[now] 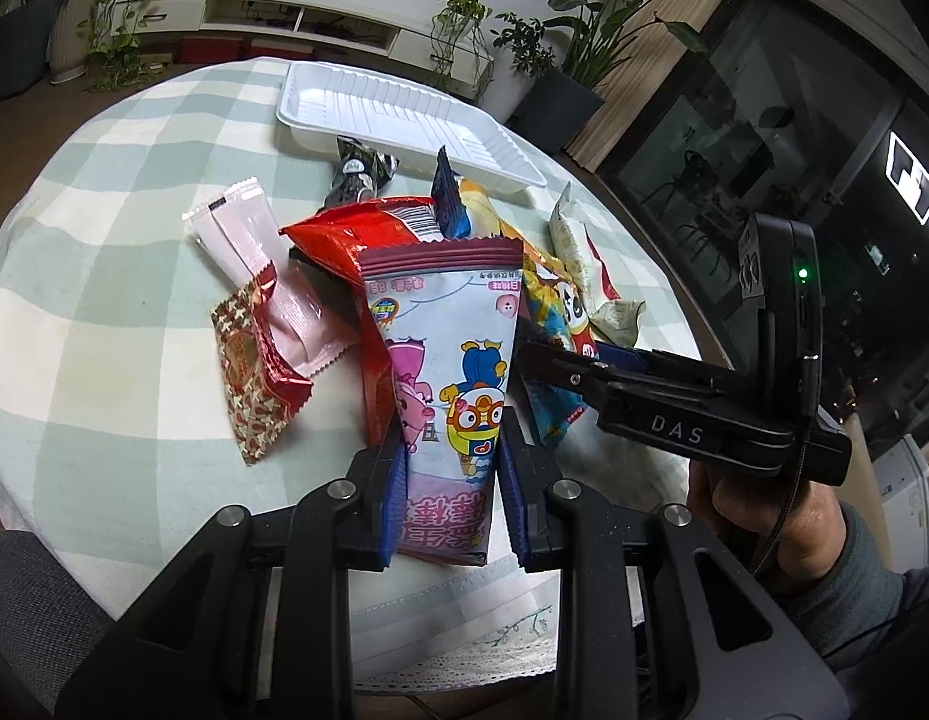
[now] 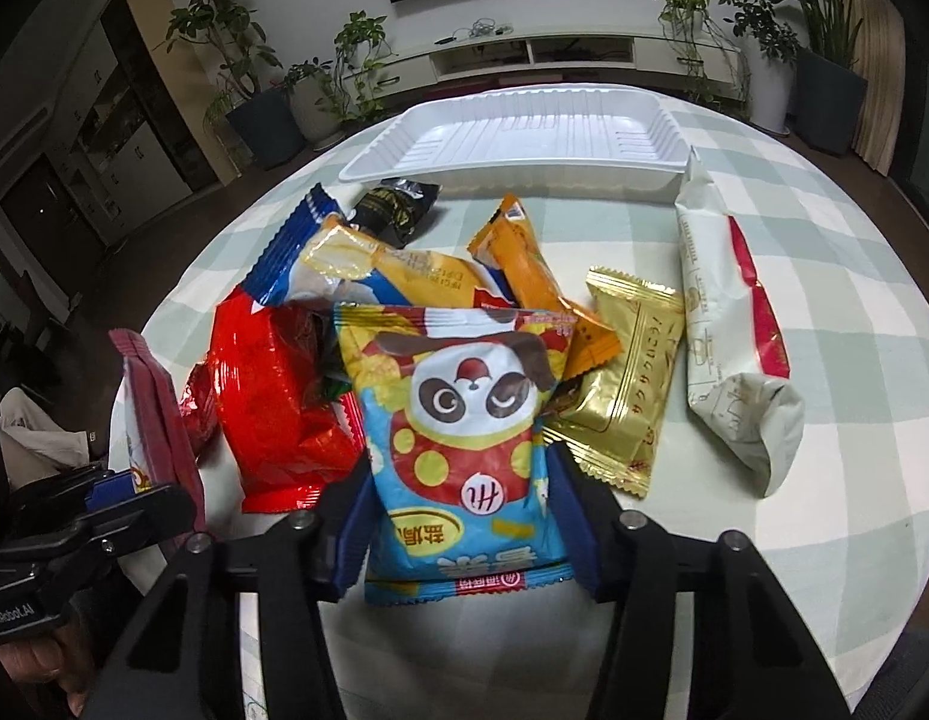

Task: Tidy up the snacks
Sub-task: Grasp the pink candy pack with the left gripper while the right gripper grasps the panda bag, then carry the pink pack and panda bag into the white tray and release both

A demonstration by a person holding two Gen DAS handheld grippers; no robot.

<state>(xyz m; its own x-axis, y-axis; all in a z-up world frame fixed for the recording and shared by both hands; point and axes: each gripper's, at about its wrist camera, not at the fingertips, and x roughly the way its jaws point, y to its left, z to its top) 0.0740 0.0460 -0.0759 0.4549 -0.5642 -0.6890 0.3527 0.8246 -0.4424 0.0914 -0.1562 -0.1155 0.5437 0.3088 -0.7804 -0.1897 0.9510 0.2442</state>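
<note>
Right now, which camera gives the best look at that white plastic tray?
The right wrist view: the white tray faces it nearly whole, ribbed floor visible. The left wrist view shows it farther off, angled, its near edge partly hidden by packets.

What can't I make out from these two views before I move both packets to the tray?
- Left wrist view: the pink packet in the left tongs hides the middle of the pile; the right tongs cover the panda packet's lower part.
- Right wrist view: the panda packet in the right tongs hides the snacks behind it; the pink packet shows only edge-on at left.
- Tray: its near inner floor is hidden by its own wall.
</note>
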